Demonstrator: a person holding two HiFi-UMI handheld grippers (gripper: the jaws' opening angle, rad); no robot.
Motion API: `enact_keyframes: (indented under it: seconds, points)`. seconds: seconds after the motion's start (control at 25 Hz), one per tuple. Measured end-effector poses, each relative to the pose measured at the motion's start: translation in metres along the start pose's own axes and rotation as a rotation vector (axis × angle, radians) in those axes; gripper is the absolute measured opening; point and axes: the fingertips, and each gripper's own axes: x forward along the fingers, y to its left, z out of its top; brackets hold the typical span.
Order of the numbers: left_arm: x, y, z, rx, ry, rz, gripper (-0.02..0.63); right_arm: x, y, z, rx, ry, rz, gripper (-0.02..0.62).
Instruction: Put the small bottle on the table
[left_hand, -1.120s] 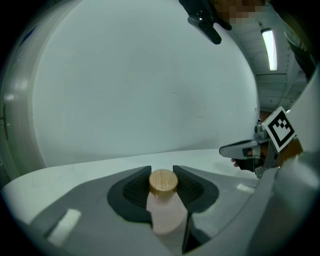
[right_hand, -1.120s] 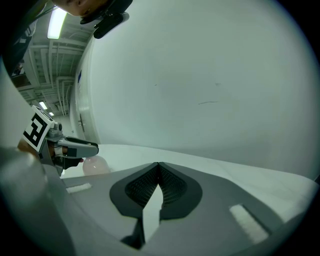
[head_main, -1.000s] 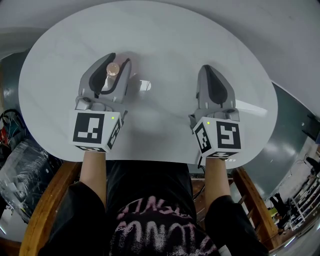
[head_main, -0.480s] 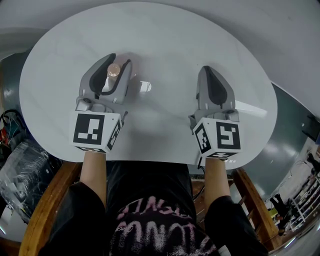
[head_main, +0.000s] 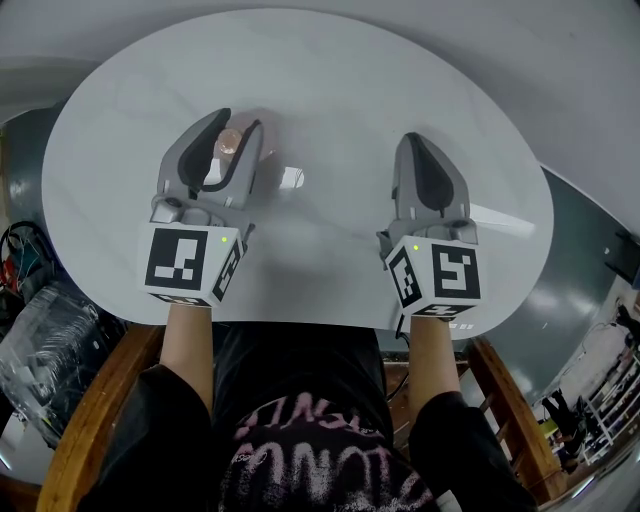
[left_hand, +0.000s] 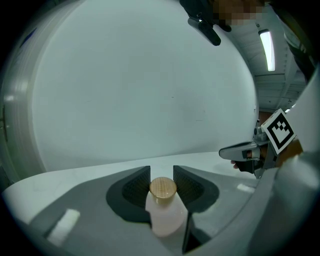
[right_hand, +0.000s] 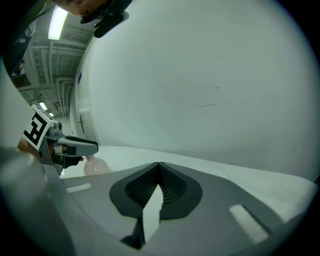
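Left gripper (left_hand: 161, 175) had the bottle (left_hand: 164, 215) pinched between its jaws, cork cap up, over the left half of the table (head_main: 340, 80), base seemingly on the top. Right gripper (right_hand: 158, 167) sat well apart, jaws pressed together, holding nothing.

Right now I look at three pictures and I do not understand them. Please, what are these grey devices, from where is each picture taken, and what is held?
There is no robot here: a person holds a two-jaw gripper in each hand. The head view looks down from the person's head onto a round white table. The other two views come from a camera riding on each gripper. The left gripper is closed on a small bottle, pale pink with a brown cap. The right gripper is shut and holds nothing.
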Motion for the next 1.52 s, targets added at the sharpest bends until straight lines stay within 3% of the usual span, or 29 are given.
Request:
enact_keyframes:
  seconds: [1.52]
  points:
    - [-0.024, -0.007, 0.031, 0.013, -0.049, 0.014, 0.138, -0.025, 0.006, 0.032, -0.023, -0.071, -0.002, 0.011]
